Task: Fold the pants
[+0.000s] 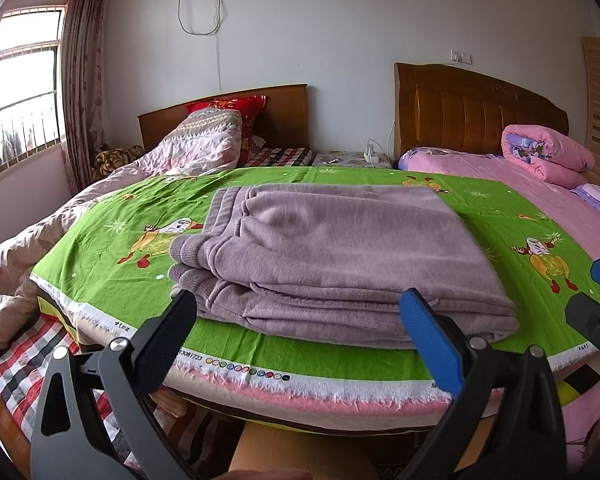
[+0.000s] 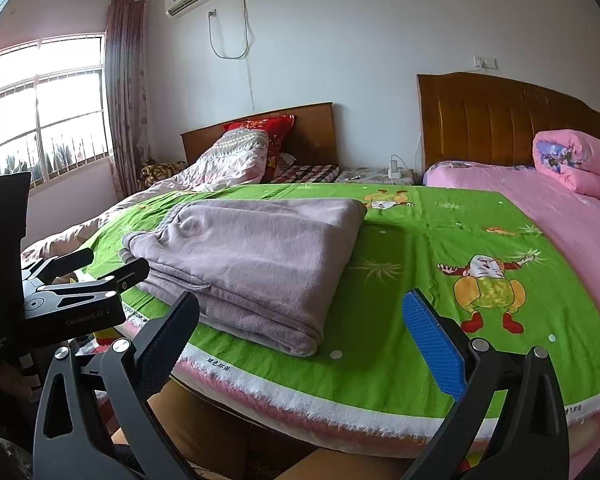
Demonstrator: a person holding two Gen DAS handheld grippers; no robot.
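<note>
Bare green sheet [image 2: 440, 240] lay open to the right of the folded pants [image 2: 252, 256]; my left hand-held gripper [image 2: 84, 268] crowded their left edge, the pink quilt [image 2: 576, 164] well beyond.

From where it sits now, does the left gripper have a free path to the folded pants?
Probably yes: the left gripper is open right at the near edge of the folded pants, with nothing between them.
</note>
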